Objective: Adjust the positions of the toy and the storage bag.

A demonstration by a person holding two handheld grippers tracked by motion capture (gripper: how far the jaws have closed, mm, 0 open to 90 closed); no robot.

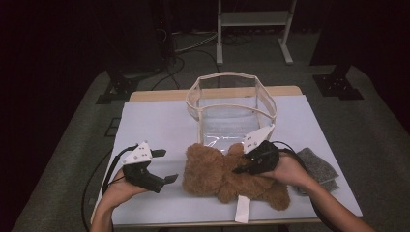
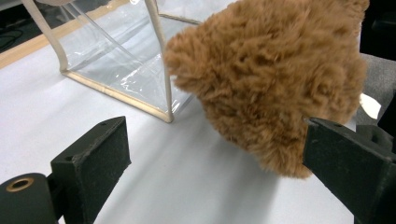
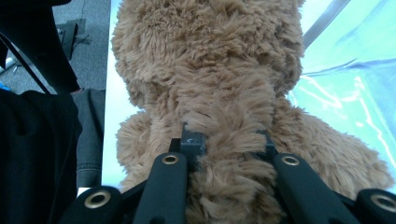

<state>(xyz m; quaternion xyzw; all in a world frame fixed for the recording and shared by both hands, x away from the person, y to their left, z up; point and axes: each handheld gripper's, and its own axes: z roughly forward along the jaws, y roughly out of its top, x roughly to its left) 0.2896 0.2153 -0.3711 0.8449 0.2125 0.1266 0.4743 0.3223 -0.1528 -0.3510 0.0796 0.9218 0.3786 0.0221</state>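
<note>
Right tool [image 1: 240, 168] clamps the teddy bear [image 1: 217, 174] — left tool [image 1: 164, 166] wide, apart.

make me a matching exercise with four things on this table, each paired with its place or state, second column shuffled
Things:
1. fluffy brown teddy bear
2. clear plastic bag with beige trim
3. left claw
4. folded grey felt cloth

Places or states:
A. open, holding nothing, beside the bear's head
B. lying on the white table, pinched by the right claw
C. standing open behind the bear
D. at the table's right edge, behind the right hand

Pairs: 1-B, 2-C, 3-A, 4-D
</note>
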